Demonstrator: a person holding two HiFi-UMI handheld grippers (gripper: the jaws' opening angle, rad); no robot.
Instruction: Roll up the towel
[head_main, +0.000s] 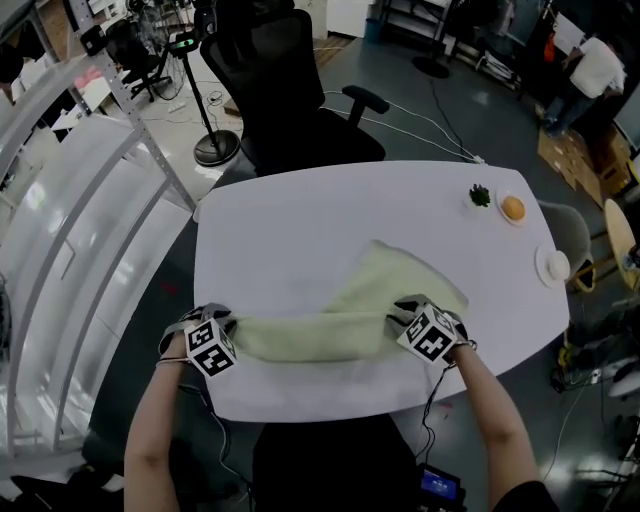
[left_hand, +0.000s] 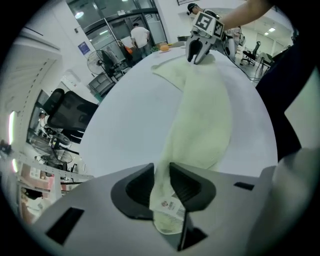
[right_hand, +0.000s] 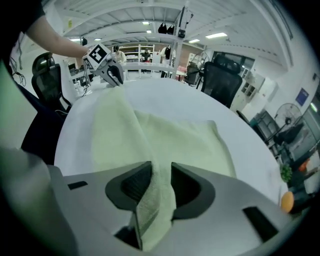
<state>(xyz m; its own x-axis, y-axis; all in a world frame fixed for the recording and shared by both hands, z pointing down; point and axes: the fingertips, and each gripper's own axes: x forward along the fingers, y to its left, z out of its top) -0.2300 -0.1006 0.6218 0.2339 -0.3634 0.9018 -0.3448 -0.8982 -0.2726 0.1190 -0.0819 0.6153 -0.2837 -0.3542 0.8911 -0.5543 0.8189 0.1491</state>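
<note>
Towel (head_main: 310, 335) lies along near bench (head_main: 300, 230) edge, long axis left to right. Left tool (head_main: 225, 322) and right tool (head_main: 405, 314) each pinch one end, perhaps loosely.

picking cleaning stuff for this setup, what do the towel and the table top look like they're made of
The towel looks like soft pale green cloth, probably terry or microfibre: it drapes in folds and shows a fine nubby pile up close. The table top looks like smooth white laminate or painted board, matte with no grain visible.
</note>
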